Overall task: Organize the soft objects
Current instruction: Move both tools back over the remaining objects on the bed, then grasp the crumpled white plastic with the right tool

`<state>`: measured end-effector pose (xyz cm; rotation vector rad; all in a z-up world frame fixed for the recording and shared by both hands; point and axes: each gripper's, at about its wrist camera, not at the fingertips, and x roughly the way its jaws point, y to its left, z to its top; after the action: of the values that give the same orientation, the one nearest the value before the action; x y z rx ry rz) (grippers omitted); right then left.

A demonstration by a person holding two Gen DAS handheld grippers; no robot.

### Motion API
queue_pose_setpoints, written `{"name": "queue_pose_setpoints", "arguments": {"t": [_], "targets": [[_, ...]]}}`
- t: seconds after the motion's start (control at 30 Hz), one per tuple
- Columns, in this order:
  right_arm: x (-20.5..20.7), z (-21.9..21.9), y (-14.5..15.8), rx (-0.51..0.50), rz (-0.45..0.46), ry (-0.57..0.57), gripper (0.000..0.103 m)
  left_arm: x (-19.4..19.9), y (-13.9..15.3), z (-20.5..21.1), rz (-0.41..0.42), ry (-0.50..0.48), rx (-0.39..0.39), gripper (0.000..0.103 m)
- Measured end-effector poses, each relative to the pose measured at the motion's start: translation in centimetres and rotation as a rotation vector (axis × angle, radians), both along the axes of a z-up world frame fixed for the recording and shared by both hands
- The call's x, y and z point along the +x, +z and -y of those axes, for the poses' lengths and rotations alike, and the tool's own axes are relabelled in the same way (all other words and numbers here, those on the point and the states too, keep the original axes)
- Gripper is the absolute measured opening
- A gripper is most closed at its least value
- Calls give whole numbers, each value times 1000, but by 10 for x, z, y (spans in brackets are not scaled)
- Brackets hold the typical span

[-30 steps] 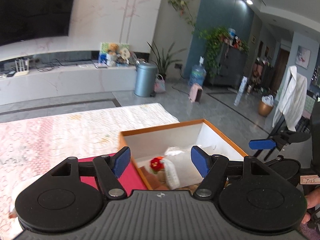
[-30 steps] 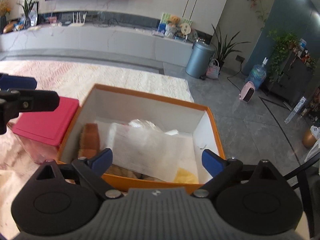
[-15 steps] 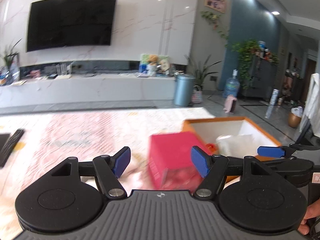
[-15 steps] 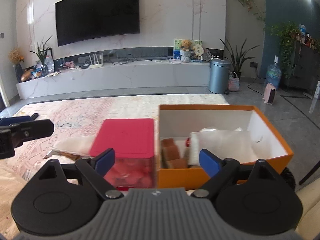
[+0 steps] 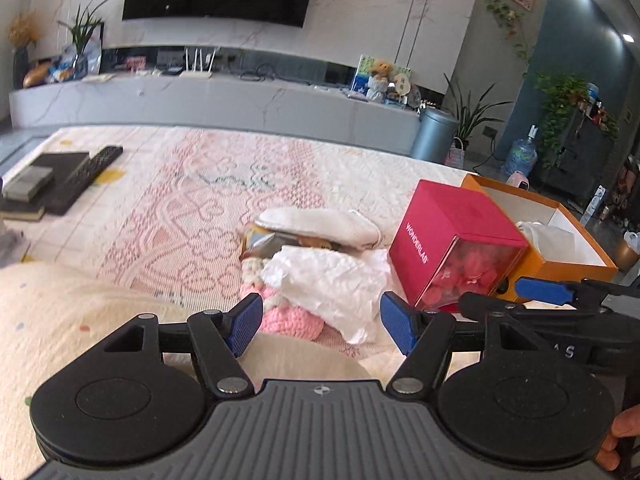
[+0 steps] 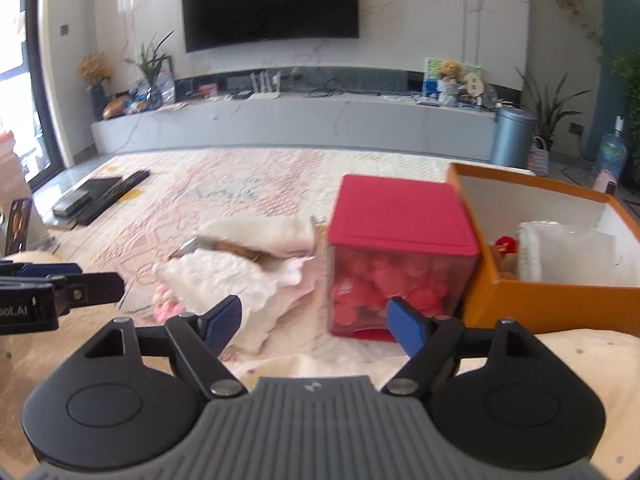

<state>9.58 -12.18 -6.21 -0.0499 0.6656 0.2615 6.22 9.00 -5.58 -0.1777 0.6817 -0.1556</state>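
Both grippers' fingers (image 5: 245, 323) (image 6: 222, 323) spread wide, empty, touching nothing

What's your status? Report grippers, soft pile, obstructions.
Left gripper and right gripper open, empty. Soft pile loose on rug, left of red-lidded box. Orange box beyond. Nothing blocking.

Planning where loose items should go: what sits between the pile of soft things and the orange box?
The red-lidded clear box stands between the soft pile and the orange box, right against the latter; the right wrist view shows it best.
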Motion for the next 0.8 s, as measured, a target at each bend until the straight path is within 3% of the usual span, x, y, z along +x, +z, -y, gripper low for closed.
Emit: {"name": "queue_pose_setpoints", "arguments": {"t": [0.27, 0.4, 0.63, 0.7, 0.8], "targets": [[23, -26, -12, -24, -54, 124, 78, 21, -8, -13, -89, 55, 15, 73], [38, -44, -15, -59, -48, 199, 83, 45, -12, -18, -153, 54, 69, 46], [77, -70, -30, -130, -74, 274, 82, 70, -29, -23, -247, 38, 60, 45], [88, -75, -36, -162, -75, 275, 70, 76, -33, -28, -275, 55, 32, 45], [101, -80, -44, -167, -95, 291, 68, 80, -36, -34, -295, 72, -5, 46]]}}
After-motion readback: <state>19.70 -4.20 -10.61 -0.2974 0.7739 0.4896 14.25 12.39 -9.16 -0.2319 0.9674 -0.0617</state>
